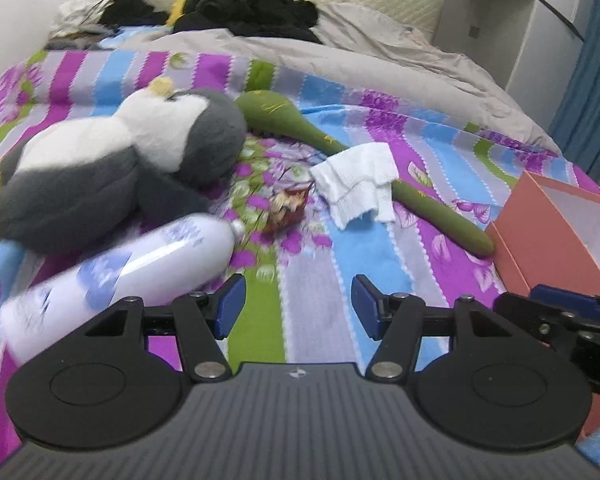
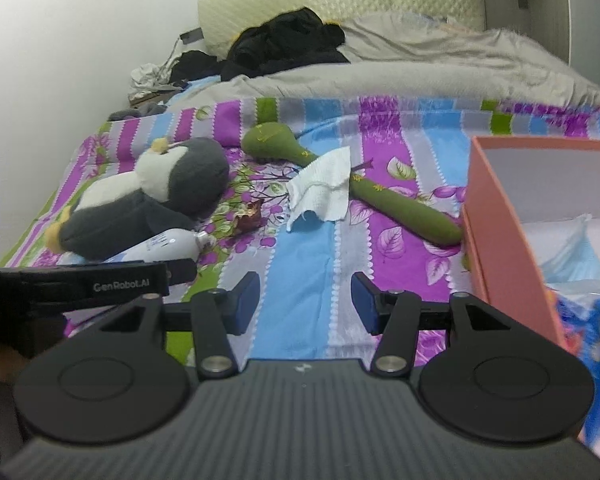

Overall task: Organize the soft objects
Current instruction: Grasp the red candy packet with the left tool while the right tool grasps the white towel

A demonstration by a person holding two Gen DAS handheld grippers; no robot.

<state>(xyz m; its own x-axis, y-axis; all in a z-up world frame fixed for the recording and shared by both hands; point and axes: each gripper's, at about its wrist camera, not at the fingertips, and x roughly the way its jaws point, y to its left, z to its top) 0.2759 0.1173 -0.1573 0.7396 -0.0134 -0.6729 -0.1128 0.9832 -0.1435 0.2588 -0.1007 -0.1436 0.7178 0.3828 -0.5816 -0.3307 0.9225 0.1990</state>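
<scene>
Soft objects are found scattered on the bed (image 1: pixel 308 312), on its striped floral cover. A penguin plush (image 1: pixel 112 168) lies on its side to the left and ahead of the left tongs (image 1: pixel 298 306), head toward the middle of the bed, feet toward the left edge. A white bottle (image 1: pixel 120 276) rests just in front of the plush, touching it, its cap pointing toward the centre. A white cloth (image 1: pixel 356 184) is draped over a long green soft piece (image 1: pixel 360 160), whose long axis runs diagonally from its bulbous end at upper left to its narrow end at lower right, that end lying just beside the pink box (image 1: pixel 552 236). A small reddish-brown item (image 1: pixel 286 210) lies between plush and cloth; its nature cannot be determined.

Both tongs are observed spread wide apart with nothing held. The left tongs (image 2: pixel 100 280) are seen from the right wrist camera to be nearer the plush and bottle. The right tongs (image 2: pixel 306 304) are nearer the pink box (image 2: pixel 500 248), which stands open at their right, with pale and blue material already inside.

It is judged that the cloth lies almost straight ahead of both tongs, slightly right of the left pair. The green piece would be best approached across its diagonal axis; the right side is considered better placed for it and for transfer into the box.
</scene>
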